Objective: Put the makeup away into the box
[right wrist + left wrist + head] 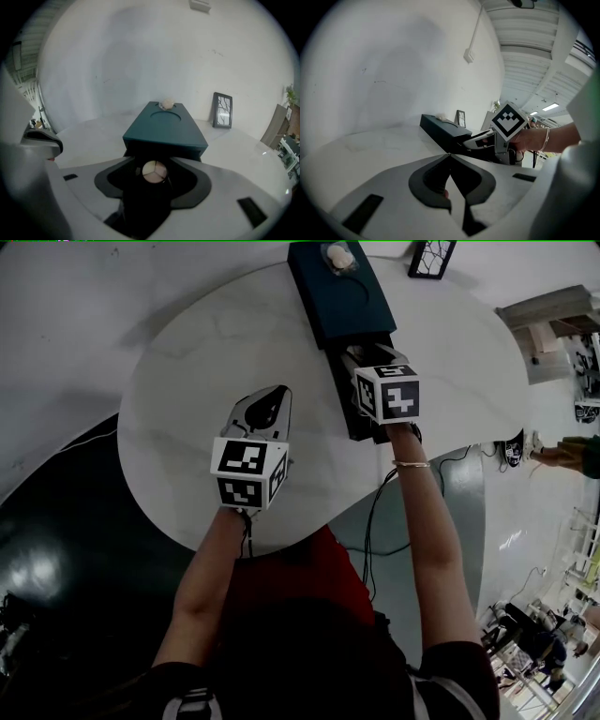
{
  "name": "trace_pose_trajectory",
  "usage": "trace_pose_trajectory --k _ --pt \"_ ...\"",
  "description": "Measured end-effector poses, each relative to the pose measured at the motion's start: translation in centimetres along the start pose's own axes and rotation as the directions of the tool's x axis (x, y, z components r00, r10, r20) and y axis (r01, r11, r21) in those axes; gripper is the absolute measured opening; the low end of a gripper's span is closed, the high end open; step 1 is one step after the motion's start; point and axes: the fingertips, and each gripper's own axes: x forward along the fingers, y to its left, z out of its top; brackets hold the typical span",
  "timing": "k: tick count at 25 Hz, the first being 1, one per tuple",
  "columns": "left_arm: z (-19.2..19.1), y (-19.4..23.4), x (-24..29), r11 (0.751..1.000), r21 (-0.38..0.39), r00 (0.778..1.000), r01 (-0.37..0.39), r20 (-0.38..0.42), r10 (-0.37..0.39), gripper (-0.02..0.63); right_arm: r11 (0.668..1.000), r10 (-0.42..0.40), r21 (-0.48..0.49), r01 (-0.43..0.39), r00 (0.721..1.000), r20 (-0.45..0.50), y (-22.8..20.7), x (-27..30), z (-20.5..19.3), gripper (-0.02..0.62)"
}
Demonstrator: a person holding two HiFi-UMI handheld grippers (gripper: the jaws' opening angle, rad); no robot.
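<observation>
Between the jaws of the right gripper (154,176) sits a round compact (154,171) with three pale shades in a dark case; the jaws stand wide and, as far as I can judge, clamp the case by its sides; it hangs just above the open drawer (359,425), at the mouth of the box (339,292). Held there, nose tilted down, the compact looks lined up to be lowered into the drawer, so the putting-away seems close to its end but not done. The drawer runs out of the box toward 6 o'clock, which gives the gripper room from above; the box itself lies at 12 o'clock on the round white table (187,381). On its lid, at the far end, rests a small pale lump (339,256); a picture frame (432,257) stands at 1 o'clock of the box. The left gripper (450,157) hovers at 8 o'clock of the right one, jaws together on nothing I can name, probably kept clear. Counted: one compact, one box, one drawer, one lump, one frame, two grippers.
</observation>
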Motion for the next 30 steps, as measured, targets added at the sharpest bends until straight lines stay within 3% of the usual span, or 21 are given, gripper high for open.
trace_pose_trajectory --k 7,12,19,30 --pt "0.7 0.0 -0.6 1.000 0.020 1.000 0.001 0.014 -0.002 0.021 0.994 0.024 0.101 -0.037 0.992 0.123 0.4 -3.8 1.5 0.227" --pt "1.7 -0.3 -1.6 1.000 0.023 0.999 0.005 0.034 -0.005 0.021 0.984 0.036 0.163 -0.068 0.981 0.191 1.2 -6.8 1.8 0.184" --pt "2.7 -0.6 -3.1 0.999 0.044 0.998 0.014 0.055 -0.017 0.021 0.982 0.005 0.181 -0.055 0.963 0.268 3.0 -10.4 2.1 0.069" --pt "3.7 -1.3 -5.9 0.997 0.073 0.995 0.036 0.086 -0.043 0.021 0.976 -0.008 0.209 -0.067 0.941 0.338 6.1 -14.6 0.9 0.020"
